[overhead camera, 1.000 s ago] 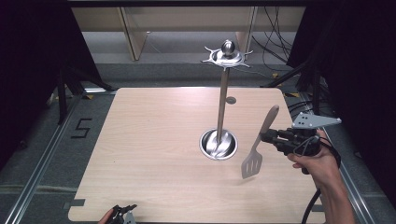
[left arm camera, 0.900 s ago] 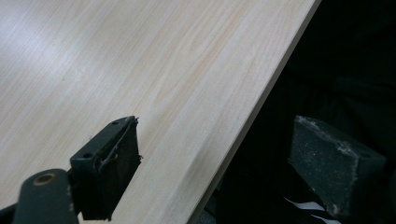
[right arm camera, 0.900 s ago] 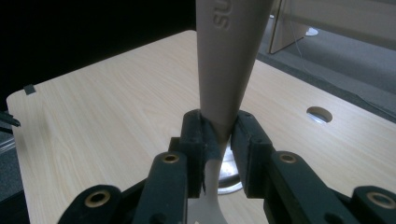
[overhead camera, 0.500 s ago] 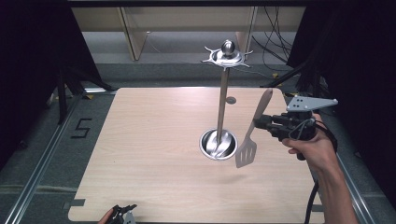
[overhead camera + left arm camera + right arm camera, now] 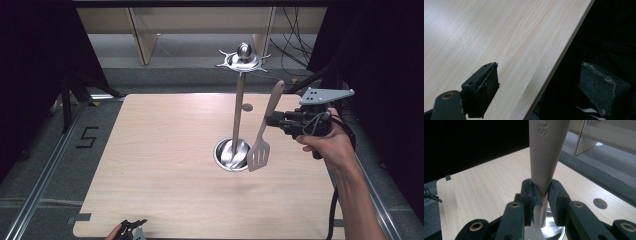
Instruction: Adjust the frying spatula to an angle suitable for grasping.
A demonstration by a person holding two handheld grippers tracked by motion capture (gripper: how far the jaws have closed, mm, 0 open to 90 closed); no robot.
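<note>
We're clamping the spatula (image 5: 263, 131) by its handle in the right gripper (image 5: 270, 120), blade hanging just over the stand (image 5: 238, 107)'s round base. The right gripper view is giving us raised lettering on the handle (image 5: 547, 150), unreadable from above. Our left gripper (image 5: 544, 85) is idling wide open and empty at the table (image 5: 165, 165)'s near edge. The stand's pole is rising between us and the far side.

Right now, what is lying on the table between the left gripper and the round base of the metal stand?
Nothing. In the high view, the table is bare wood from the left gripper up to the stand's base.
</note>
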